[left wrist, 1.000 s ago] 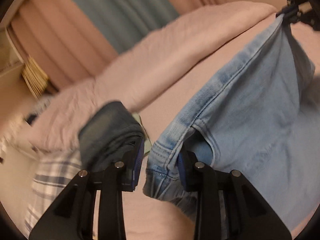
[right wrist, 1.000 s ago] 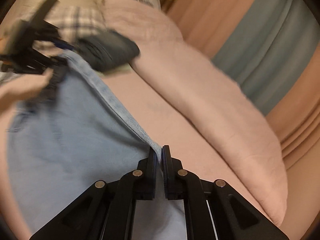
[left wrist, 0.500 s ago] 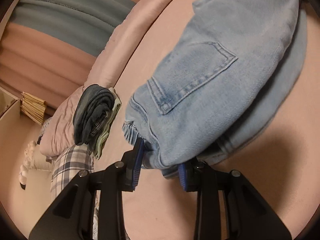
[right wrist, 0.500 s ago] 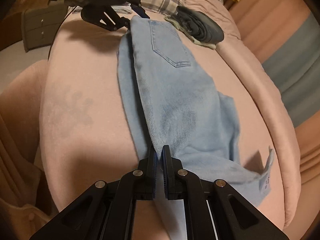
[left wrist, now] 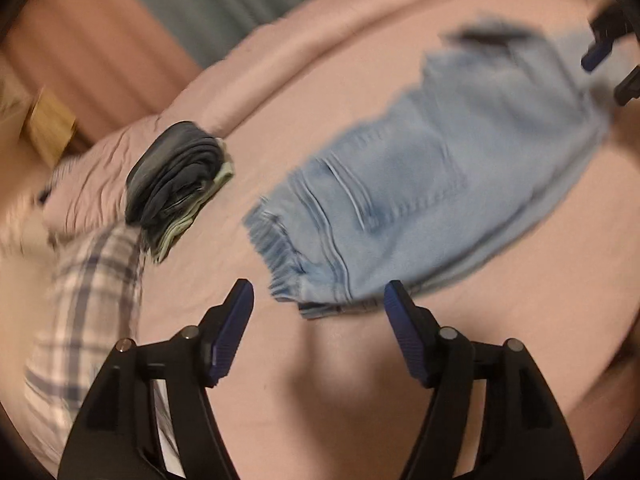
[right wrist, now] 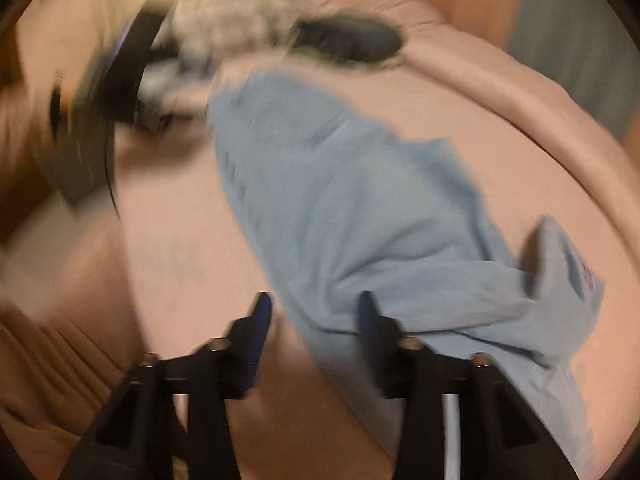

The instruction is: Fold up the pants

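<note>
We see the jeans (left wrist: 420,184) lying flat on the pink bed (left wrist: 320,380), folded lengthwise, back pocket up, with the waistband toward the corner where a dark folded stack (left wrist: 176,176) sits by the plaid pillow (left wrist: 84,304). A second ago both ends hung in the air, pinched in each tool; half a second ago the cloth had come down but was still gripped at both ends.

The left gripper (left wrist: 318,320) has just been opening: its jaws stand wide apart, and the waistband edge lies just ahead of them, with neither pad pressing on it.

The right gripper (right wrist: 314,316) has just been opening too. Its jaws are parted about halfway, the leg-end cloth (right wrist: 360,220) lies between and past them, and it looks loose rather than clamped, though blur makes contact with the right-hand pad hard to judge.

A white label (right wrist: 584,272) shows on the turned-up hem near the bed's rounded edge; its red print is too blurred for us to read.
</note>
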Demonstrator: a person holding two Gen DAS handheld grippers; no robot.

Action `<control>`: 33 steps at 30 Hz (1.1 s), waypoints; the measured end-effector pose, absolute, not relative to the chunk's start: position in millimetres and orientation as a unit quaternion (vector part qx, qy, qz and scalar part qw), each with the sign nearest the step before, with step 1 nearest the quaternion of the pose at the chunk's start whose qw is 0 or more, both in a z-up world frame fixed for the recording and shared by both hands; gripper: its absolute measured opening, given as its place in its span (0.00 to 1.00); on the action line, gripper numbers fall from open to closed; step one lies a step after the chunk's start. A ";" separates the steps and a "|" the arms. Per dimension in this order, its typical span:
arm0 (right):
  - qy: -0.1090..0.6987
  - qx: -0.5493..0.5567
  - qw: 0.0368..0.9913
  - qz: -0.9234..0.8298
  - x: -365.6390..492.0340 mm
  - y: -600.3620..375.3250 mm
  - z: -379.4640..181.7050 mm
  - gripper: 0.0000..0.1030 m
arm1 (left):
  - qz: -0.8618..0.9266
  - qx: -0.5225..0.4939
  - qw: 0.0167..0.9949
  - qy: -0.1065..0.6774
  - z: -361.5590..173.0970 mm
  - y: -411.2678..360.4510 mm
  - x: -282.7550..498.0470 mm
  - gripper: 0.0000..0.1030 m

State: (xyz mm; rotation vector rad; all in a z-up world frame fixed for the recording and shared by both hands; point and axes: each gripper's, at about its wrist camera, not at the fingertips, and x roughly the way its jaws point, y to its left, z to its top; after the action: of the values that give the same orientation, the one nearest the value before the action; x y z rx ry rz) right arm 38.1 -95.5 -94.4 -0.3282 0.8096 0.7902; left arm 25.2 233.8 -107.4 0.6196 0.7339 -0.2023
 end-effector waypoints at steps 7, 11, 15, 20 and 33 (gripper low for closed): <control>0.395 0.013 0.903 0.169 143.5 -185.1 -50.2 0.56 | -0.197 0.162 0.899 0.355 -92.6 144.8 31.1 0.67; 0.473 0.059 0.873 0.101 218.2 -190.2 -70.1 0.56 | -0.288 0.185 0.874 0.346 -109.6 48.3 25.1 0.67; 0.539 0.019 0.841 0.040 269.5 -166.7 -100.5 0.56 | -0.322 0.237 0.856 0.328 -132.7 -18.7 18.6 0.68; 0.562 -0.091 0.822 -0.010 283.4 -152.8 -126.9 0.05 | -0.303 0.262 0.853 0.336 -154.6 -48.6 27.5 0.53; 0.285 0.272 0.919 -0.018 40.6 -320.6 -63.1 0.05 | -0.334 0.214 0.859 0.324 -127.9 -44.0 21.3 0.20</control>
State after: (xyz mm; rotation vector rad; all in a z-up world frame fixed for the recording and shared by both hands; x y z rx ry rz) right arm 40.6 -320.6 -63.1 0.5592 0.5859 -0.0370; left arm 21.3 -44.0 -127.9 0.4485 0.6794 -0.7002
